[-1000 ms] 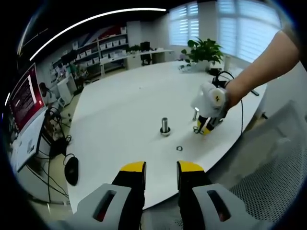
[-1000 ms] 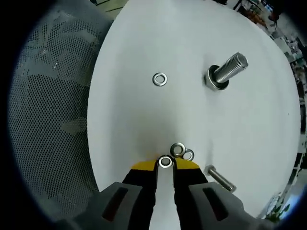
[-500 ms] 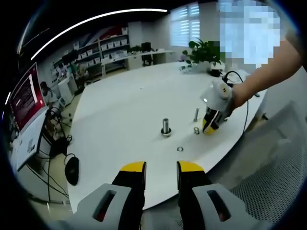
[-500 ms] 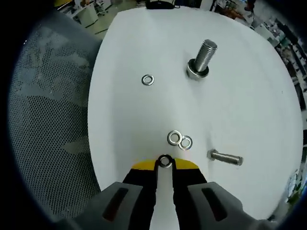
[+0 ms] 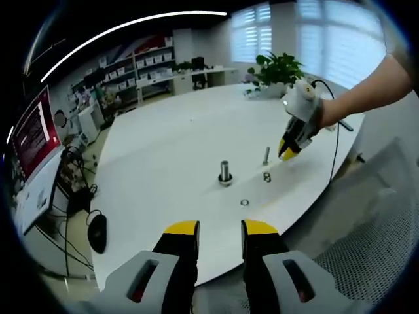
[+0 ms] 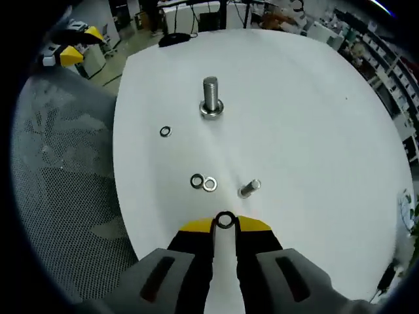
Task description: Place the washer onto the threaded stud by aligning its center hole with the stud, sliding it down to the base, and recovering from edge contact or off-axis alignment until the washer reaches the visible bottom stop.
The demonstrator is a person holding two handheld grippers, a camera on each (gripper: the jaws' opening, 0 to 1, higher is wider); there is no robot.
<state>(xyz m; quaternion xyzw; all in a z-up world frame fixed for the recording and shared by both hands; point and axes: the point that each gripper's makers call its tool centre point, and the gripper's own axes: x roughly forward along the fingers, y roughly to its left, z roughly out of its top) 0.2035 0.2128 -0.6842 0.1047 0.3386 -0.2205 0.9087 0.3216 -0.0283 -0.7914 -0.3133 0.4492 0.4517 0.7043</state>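
The threaded stud (image 6: 210,98) stands upright on the white table (image 6: 308,118), with a washer at its base; in the left gripper view the threaded stud (image 5: 225,173) is at mid-table. My right gripper (image 6: 225,222) is shut on a small steel washer (image 6: 225,220) and hangs above the table, well short of the stud. From the left gripper view the right gripper (image 5: 288,152) is up in the air to the right of the stud, held by a person's hand. My left gripper (image 5: 219,230) is open off the table's near edge, nothing between its fingers.
Two loose washers (image 6: 203,182) lie together on the table, a single washer (image 6: 165,131) sits further left, and a spare bolt (image 6: 249,188) lies on its side. A mesh chair (image 6: 59,196) stands by the table's edge. A potted plant (image 5: 280,69) is at the far side.
My right gripper has lifted off the table with the washer and pulled back, so the stud and loose washers now look smaller and farther. The left gripper has not moved.
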